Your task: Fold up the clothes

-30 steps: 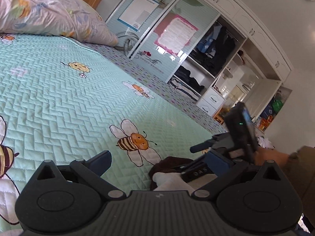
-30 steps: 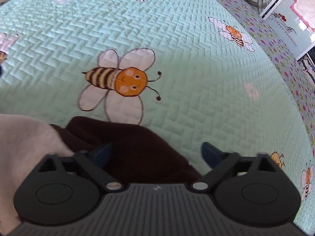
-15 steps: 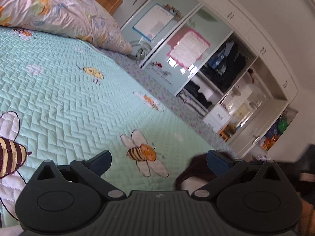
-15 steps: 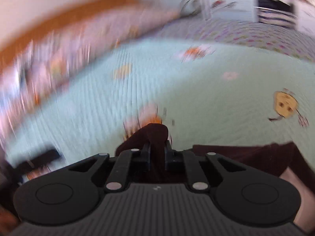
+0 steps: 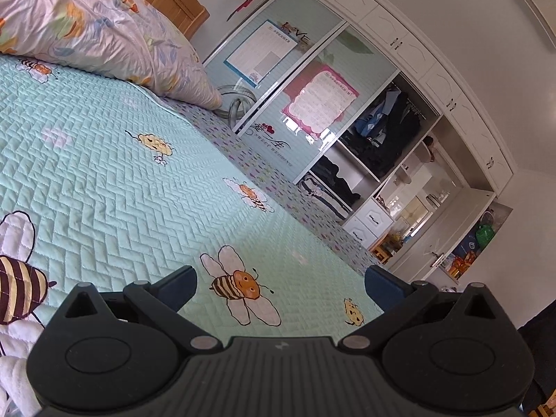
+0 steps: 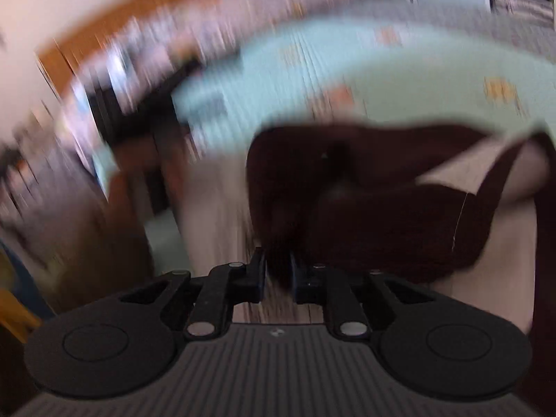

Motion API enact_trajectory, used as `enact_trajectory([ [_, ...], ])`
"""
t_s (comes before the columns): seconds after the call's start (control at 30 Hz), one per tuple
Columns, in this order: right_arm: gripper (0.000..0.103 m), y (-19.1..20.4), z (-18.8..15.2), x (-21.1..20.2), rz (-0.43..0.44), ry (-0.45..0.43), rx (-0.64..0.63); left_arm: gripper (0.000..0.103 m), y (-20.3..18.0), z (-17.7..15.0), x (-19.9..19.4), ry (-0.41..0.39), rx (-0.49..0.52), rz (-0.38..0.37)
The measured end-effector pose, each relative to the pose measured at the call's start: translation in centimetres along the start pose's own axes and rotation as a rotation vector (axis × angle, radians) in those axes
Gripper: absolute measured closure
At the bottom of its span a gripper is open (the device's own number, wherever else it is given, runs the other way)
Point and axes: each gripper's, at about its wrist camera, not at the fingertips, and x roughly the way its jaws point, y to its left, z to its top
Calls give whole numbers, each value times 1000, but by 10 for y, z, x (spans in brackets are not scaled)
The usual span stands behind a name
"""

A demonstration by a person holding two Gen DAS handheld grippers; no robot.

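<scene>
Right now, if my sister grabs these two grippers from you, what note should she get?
Left gripper: open, empty, hovering over the bee-print quilt.
Right gripper: shut on the dark brown garment, a pinch of its edge between the jaws; the view is motion-blurred.
The garment has a pale lining showing; most of it hangs or lies bunched in front of the right gripper.
Done: one edge grabbed.
Left: catch another edge with the left gripper, spread it on the quilt, then fold.

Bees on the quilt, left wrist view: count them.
4 striped bees: near the pillow, mid-quilt by the border, between the left gripper's fingers, and at the left edge. More may be hidden.
</scene>
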Motion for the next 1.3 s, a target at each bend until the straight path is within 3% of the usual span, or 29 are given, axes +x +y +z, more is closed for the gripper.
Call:
enact_trajectory([
  [0.07, 84, 1, -17, -1, 14, -12, 56, 1, -1, -2, 0, 12, 15, -2],
  [0.13, 74, -4, -14, -19, 58, -119, 148, 1, -3, -5, 1, 24, 31, -2],
  [0.23, 45, -22, 7, -45, 127, -292, 284, 1, -5, -8, 2, 34, 51, -5],
  [0.27, 27, -30, 14, -53, 138, -353, 341, 1, -6, -8, 2, 34, 55, -7],
  [0.3, 19, -41, 21, -55, 128, -402, 417, 1, -6, -8, 2, 34, 58, -10],
  [0.37, 17, -67, 36, -52, 92, -464, 582, 1, -6, -9, 2, 35, 61, -16],
  [0.43, 18, -90, 49, -34, 20, -418, 717, 1, -6, -9, 3, 39, 64, -23],
  [0.5, 21, -112, 59, -10, -31, -335, 833, 1, -7, -10, 5, 42, 68, -25],
  [0.6, 22, -127, 57, 25, 58, -274, 958, 1, -6, -11, 9, 49, 69, -28],
  [0.83, 22, -132, 86, 68, 252, -388, 1009, 1, -5, -13, 15, 60, 64, -16],
  [0.97, 48, -135, 104, 87, 316, -438, 979, 1, -5, -13, 14, 53, 60, -17],
  [1.03, 73, -137, 108, 90, 324, -463, 992, 1, -4, -12, 13, 48, 57, -17],
  [1.07, 95, -138, 108, 89, 321, -481, 1002, 1, -4, -12, 13, 47, 55, -18],
  [1.3, 99, -146, 115, 43, 245, -668, 992, 1, 1, -7, 11, 40, 25, -20],
])
